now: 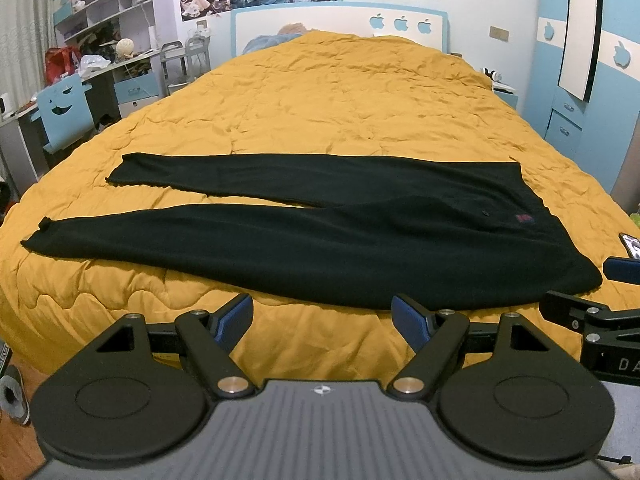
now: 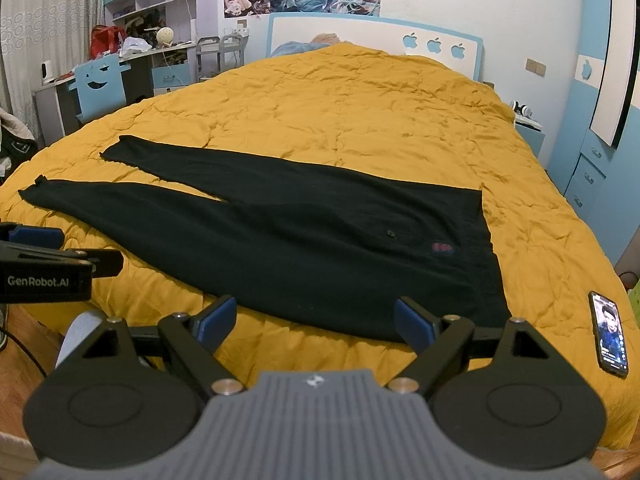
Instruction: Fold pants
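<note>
Black pants (image 1: 320,236) lie spread flat across the yellow quilt (image 1: 340,112), waistband to the right, both legs running left and splayed apart. A small red label (image 2: 442,247) sits near the waistband. My left gripper (image 1: 322,320) hovers open just short of the near leg's edge, nothing between its blue pads. My right gripper (image 2: 316,322) is also open, at the near edge of the pants (image 2: 300,240) by the hip. Each gripper shows at the edge of the other's view.
A phone (image 2: 610,334) lies on the quilt (image 2: 360,112) to the right of the waistband. A desk with a blue chair (image 1: 66,114) and shelves stand left of the bed; blue drawers (image 1: 568,120) stand to the right. Wood floor borders the bed's near edge.
</note>
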A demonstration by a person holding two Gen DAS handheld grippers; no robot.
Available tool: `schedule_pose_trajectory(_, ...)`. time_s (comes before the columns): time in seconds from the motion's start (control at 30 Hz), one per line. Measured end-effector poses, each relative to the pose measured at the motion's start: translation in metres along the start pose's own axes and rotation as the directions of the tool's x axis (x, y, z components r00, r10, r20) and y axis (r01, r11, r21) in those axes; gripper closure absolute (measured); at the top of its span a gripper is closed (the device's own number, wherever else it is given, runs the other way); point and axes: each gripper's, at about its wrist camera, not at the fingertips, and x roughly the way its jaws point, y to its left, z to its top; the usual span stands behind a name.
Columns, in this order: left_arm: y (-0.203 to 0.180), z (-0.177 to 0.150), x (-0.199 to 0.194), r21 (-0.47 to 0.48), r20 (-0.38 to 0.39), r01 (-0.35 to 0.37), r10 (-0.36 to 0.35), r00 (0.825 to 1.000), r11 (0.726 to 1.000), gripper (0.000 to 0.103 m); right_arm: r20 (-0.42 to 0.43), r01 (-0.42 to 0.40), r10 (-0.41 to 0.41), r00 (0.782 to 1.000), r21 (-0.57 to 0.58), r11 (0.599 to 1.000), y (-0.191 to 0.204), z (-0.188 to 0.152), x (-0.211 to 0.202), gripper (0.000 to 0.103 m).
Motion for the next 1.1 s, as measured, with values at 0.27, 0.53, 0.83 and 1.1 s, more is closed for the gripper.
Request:
schedule_pose_trajectory(0.27,0.0003,-0.0004,0.0001,0.001,0.001,0.000,0.000,1.000,1.000,0.011,-0.005,-0.003,0.003,1.000,-0.001,1.000,-0.0001,0.0002,0.0016,0.021)
schedule_pose_trajectory(0.53,0.0002,-0.0004,-0.0001,0.001,0.002,-0.001,0.001,1.000,1.000,0.011,-0.006,-0.004,0.004,1.000,0.000,1.000,0.0002,-0.0001,0.0018,0.021)
schedule_pose_trajectory(0.83,-0.0005,0.0001,-0.0002,0.001,0.001,-0.001,0.001,1.000,1.000,0.011,-0.009,-0.007,0.007,1.000,-0.003,1.000,0.0006,-0.0019,0.0028,0.021)
schedule_pose_trajectory(1.1,-0.0003,0.0000,0.0000,0.002,0.001,0.000,0.000,1.000,1.000,0.011,-0.009,-0.006,0.006,1.000,-0.004,1.000,0.0006,-0.0017,0.0029,0.021)
